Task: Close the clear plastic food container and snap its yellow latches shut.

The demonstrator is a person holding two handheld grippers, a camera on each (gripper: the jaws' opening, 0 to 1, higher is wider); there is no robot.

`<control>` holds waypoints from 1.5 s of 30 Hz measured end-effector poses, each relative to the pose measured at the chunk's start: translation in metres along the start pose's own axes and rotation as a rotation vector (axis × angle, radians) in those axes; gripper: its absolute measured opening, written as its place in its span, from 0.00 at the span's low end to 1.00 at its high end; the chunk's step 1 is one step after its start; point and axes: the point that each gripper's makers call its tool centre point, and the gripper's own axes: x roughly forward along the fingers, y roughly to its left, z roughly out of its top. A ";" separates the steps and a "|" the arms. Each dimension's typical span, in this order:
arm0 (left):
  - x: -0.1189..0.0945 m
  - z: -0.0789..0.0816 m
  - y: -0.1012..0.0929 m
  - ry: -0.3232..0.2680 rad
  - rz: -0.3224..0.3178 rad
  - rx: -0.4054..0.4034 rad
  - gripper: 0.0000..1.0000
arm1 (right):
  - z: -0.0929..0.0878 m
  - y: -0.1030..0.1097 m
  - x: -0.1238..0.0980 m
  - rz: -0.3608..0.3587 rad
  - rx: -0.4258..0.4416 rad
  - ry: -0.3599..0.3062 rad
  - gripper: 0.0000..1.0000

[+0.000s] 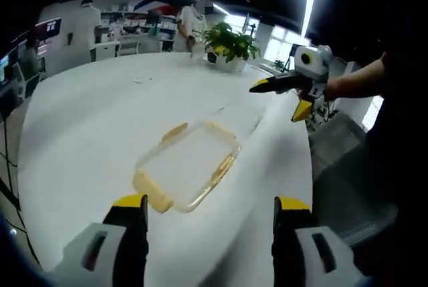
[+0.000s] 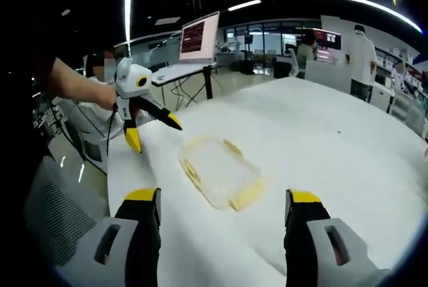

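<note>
Fingers of left gripper (image 1: pixel 208 217) and right gripper (image 2: pixel 224 210) wide apart; clear container (image 1: pixel 189 164), yellow latches, lies flat on white table (image 1: pixel 87 120).

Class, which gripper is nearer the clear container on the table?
Hard to tell; both hover apart from the container. The left gripper is beside one end, the right gripper off its other side, both open.

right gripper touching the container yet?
Apart. In the left gripper view the right gripper hangs open above the table, with white cloth between it and the container.
</note>
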 end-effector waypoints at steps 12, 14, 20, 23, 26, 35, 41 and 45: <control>0.006 0.002 0.016 0.036 -0.021 0.027 0.73 | -0.005 -0.010 0.009 0.015 -0.004 0.027 0.72; 0.007 0.003 0.020 0.041 -0.021 0.036 0.73 | -0.007 -0.012 0.011 0.023 -0.020 0.042 0.72; 0.010 0.004 0.027 0.064 -0.030 0.060 0.73 | -0.004 -0.020 0.018 0.043 -0.055 0.061 0.71; 0.011 0.005 0.031 0.068 -0.031 0.065 0.73 | -0.002 -0.025 0.021 0.043 -0.057 0.061 0.71; 0.013 0.007 0.031 0.070 -0.033 0.064 0.73 | -0.005 -0.031 0.025 0.046 -0.048 0.066 0.70; 0.020 0.010 0.034 0.086 -0.046 0.074 0.71 | -0.013 -0.034 0.031 0.074 -0.075 0.109 0.68; 0.023 0.009 0.039 0.108 -0.051 0.099 0.71 | -0.012 -0.036 0.038 0.102 -0.117 0.133 0.67; 0.027 0.008 0.041 0.133 -0.064 0.131 0.71 | -0.013 -0.039 0.044 0.127 -0.148 0.157 0.64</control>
